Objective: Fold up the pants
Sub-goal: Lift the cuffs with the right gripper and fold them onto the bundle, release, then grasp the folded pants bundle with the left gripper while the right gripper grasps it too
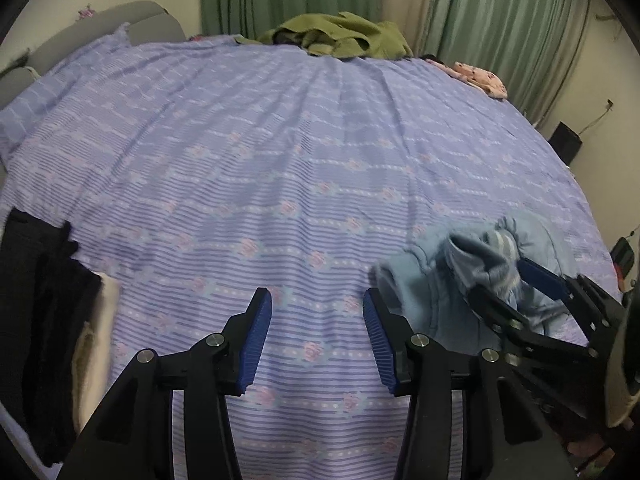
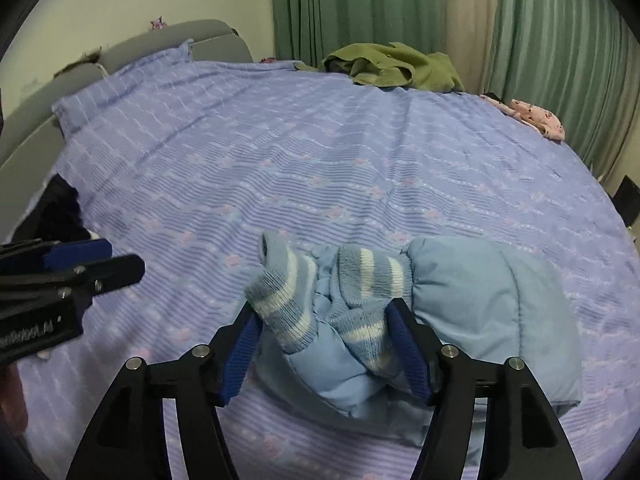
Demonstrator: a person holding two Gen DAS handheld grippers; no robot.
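Light blue padded pants with striped knit cuffs lie bunched on the purple striped bed sheet. My right gripper is shut on the pants, its blue pads pressing both striped cuffs and the padded fabric between them. In the left wrist view the pants lie to the right, with the right gripper on them. My left gripper is open and empty over bare sheet, just left of the pants. It also shows in the right wrist view at the left edge.
A pile of black and cream clothes lies at the bed's left edge. A green garment and a pink patterned cloth lie at the far side. A grey headboard and green curtains stand behind.
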